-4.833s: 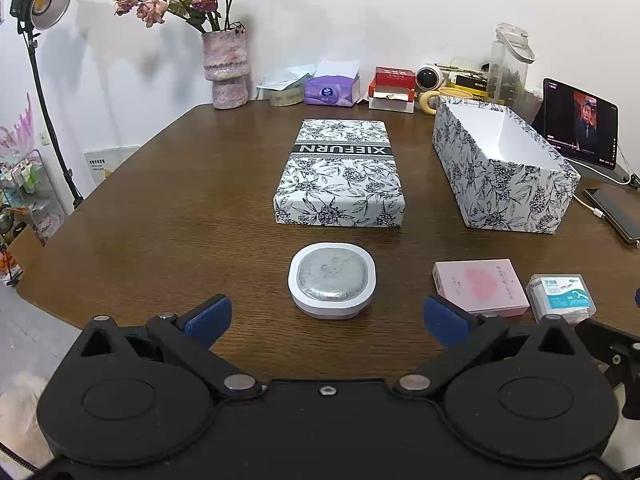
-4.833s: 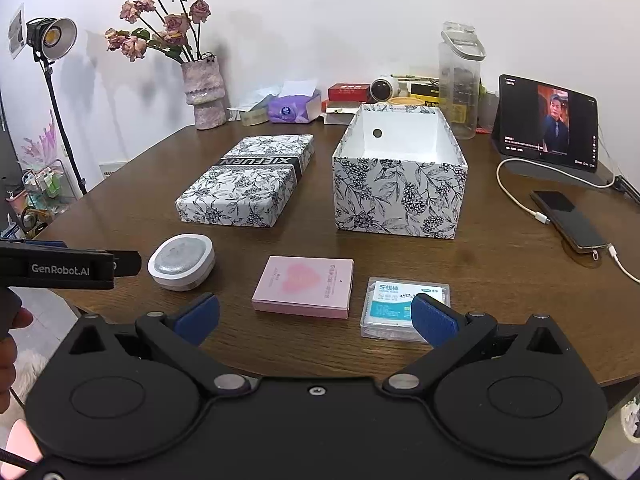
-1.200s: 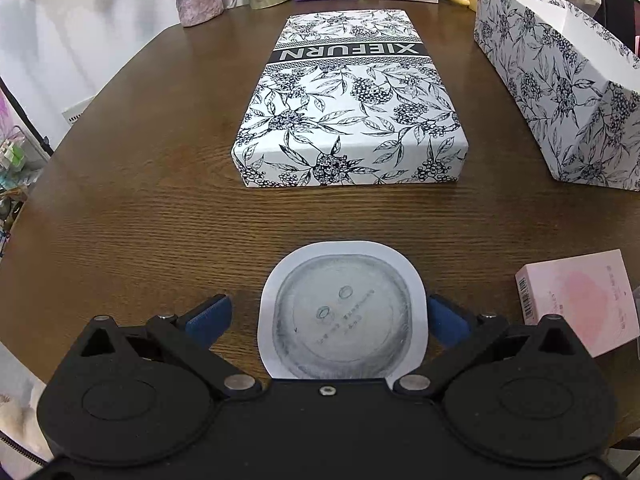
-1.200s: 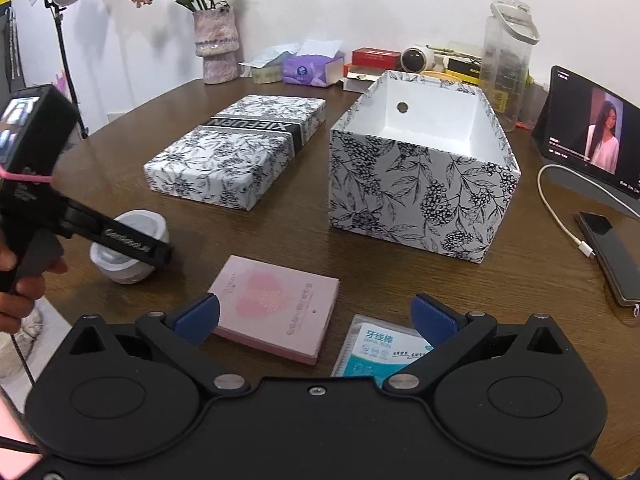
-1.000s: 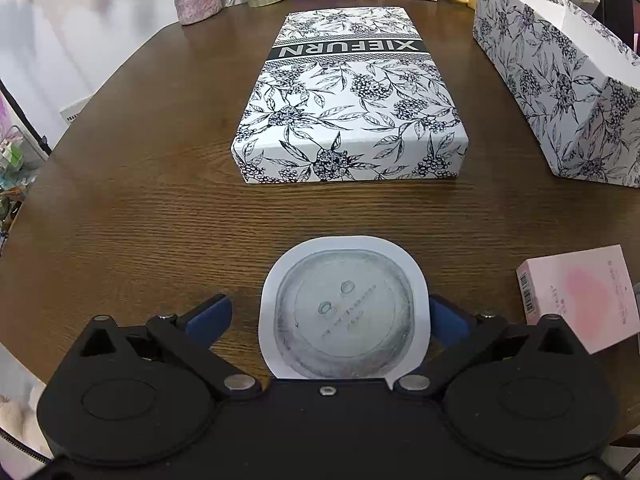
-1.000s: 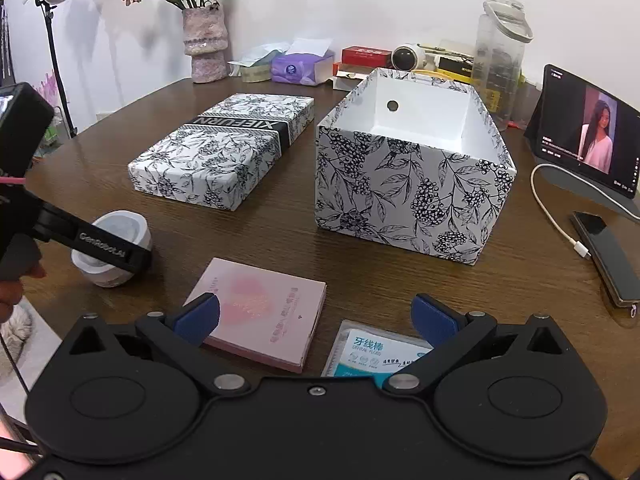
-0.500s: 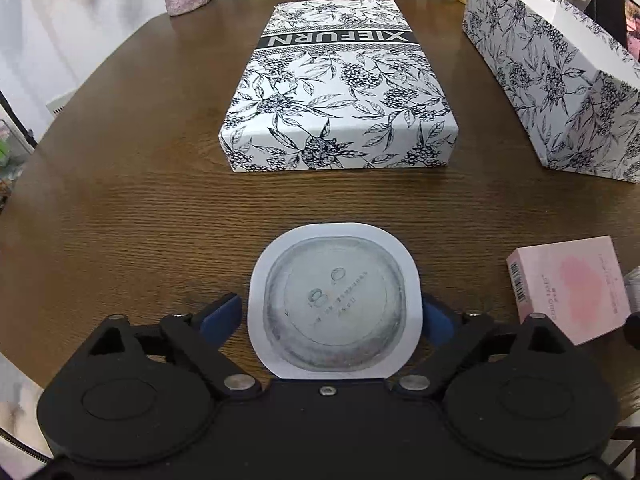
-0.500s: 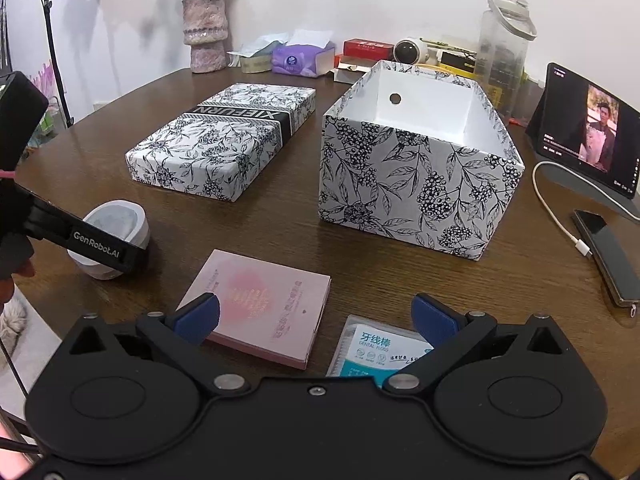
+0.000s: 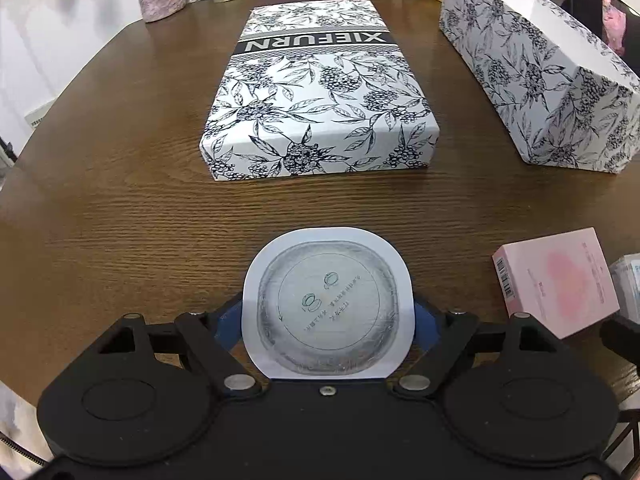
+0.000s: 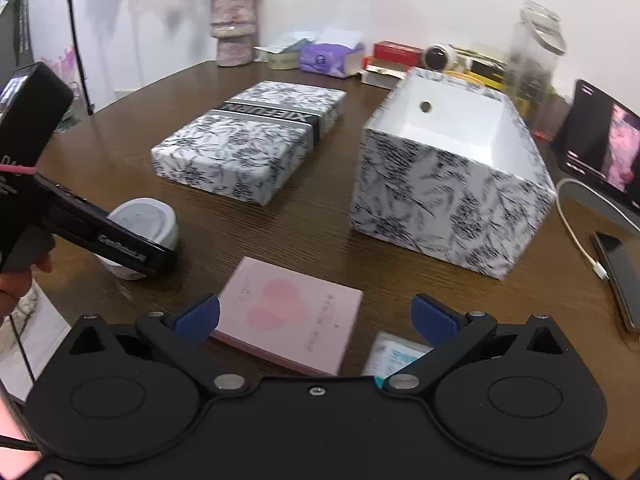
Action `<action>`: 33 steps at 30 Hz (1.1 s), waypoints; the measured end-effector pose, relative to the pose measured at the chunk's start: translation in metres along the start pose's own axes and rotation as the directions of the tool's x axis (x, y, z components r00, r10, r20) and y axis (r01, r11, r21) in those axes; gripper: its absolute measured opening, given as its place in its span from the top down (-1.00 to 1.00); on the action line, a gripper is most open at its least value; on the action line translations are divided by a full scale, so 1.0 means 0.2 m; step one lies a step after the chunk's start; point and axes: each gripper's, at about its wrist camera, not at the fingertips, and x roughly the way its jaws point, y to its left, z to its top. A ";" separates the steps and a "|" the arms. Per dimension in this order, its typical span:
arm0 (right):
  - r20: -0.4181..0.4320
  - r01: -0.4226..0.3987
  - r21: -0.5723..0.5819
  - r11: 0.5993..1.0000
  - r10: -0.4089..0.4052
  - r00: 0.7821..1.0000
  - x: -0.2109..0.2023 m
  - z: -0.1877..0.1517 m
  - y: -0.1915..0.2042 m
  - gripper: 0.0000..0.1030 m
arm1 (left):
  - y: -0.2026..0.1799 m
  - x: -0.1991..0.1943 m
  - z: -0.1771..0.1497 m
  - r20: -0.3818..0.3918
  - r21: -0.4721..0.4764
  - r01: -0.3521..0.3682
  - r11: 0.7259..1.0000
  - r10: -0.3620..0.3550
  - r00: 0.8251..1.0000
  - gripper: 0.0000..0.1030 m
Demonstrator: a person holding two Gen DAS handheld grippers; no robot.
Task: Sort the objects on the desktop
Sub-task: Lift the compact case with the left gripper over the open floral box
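Observation:
A white rounded-square container [image 9: 327, 303] with a clear round lid sits between the blue pads of my left gripper [image 9: 327, 320], which is shut on it; it also shows in the right wrist view [image 10: 140, 232]. My right gripper [image 10: 316, 316] is open and empty, above a pink box [image 10: 292, 320] and a clear floss-pick case [image 10: 396, 356]. The pink box [image 9: 556, 280] lies to the right of the white container. An open floral box [image 10: 452, 196] stands behind them, white inside.
A floral lid [image 9: 320, 92] marked XIEFURN lies upside down at the table's middle. A vase [image 10: 234, 28], tissue pack [image 10: 328, 58], jar [image 10: 536, 56], tablet [image 10: 604, 140] and phone [image 10: 618, 272] with a white cable line the back and right.
My left gripper has closed its pads onto the white container. My right gripper has shifted toward the pink box; its view is blurred.

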 end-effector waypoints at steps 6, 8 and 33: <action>-0.013 -0.076 -0.062 0.995 0.075 0.997 0.00 0.04 0.05 -1.00 | 0.01 0.00 0.01 -0.004 0.035 0.019 0.999 -0.019 1.000 -0.56; -0.019 -0.095 -0.080 0.992 0.094 0.995 -0.02 0.05 0.06 -1.00 | 0.01 0.00 0.01 -0.004 0.044 0.024 0.999 -0.024 1.000 -0.56; -0.045 -0.106 -0.191 0.976 0.099 0.994 -0.24 0.12 0.14 -1.00 | 0.03 -0.10 0.05 0.005 0.147 0.085 0.986 -0.086 0.996 -0.55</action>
